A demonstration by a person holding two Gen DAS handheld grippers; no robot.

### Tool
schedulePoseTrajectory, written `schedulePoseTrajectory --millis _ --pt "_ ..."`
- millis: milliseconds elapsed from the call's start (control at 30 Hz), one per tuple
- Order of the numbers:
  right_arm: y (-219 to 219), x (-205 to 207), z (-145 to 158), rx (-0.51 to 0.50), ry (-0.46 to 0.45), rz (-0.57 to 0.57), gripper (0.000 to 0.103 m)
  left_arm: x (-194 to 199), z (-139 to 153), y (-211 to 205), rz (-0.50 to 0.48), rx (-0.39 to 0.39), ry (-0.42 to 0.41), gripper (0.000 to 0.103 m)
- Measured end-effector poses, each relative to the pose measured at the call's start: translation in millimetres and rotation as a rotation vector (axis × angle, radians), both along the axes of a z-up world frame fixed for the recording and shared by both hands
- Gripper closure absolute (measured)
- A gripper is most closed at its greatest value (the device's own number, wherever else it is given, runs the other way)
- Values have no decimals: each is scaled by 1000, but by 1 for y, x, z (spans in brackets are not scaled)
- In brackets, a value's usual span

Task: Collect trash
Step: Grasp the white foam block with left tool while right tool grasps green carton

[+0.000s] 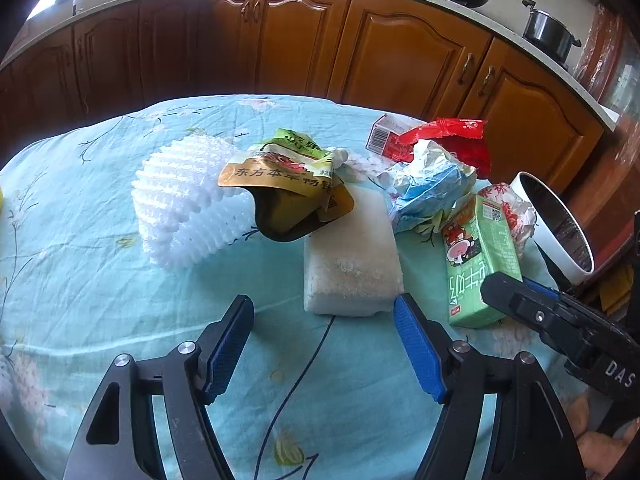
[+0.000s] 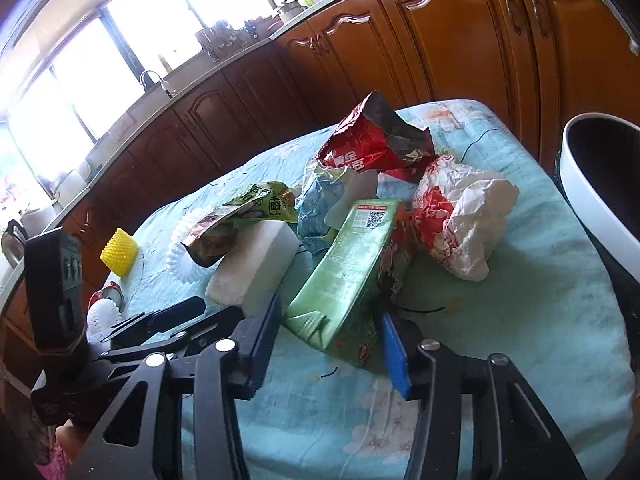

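Observation:
Trash lies on a table with a light blue floral cloth point(image 1: 100, 208). A green drink carton point(image 2: 352, 264) lies flat, its near end between the open fingers of my right gripper point(image 2: 332, 320); contact is unclear. The carton also shows in the left wrist view point(image 1: 480, 256). My left gripper point(image 1: 324, 308) is open and empty, just short of a white foam block point(image 1: 352, 256). A gold-green pouch point(image 1: 284, 188) rests on the block, beside a white foam net point(image 1: 184, 204). A blue-white wrapper point(image 1: 432, 184), a red bag point(image 2: 376, 140) and a crumpled red-white wrapper point(image 2: 460, 212) lie behind.
A white bin with a dark inside point(image 2: 600, 184) stands off the table's right edge. A yellow foam net point(image 2: 119, 256) and a red can point(image 2: 106, 292) lie at the left. A small box point(image 1: 380, 136) sits at the back. Brown cabinets point(image 1: 280, 40) run behind.

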State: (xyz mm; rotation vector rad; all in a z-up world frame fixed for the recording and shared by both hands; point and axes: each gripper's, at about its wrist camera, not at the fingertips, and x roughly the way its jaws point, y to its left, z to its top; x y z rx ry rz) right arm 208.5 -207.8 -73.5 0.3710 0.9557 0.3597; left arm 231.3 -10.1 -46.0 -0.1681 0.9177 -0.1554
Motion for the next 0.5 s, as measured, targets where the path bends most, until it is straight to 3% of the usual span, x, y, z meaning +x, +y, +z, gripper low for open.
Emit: schedulePoseTrajectory --millis 100,200,233,500 --pt "-4 -6 4 9 0 8 62 6 -3 -6 0 -1 3 32" --pt "-11 -15 8 14 -2 4 63 8 -4 -11 -18 -11 1 47" --pt "-14 -19 9 12 -4 2 63 8 -4 -13 -25 -15 6 48" --pt "-39 -43 18 36 -12 -27 64 10 5 -23 -16 -2 -2 39"
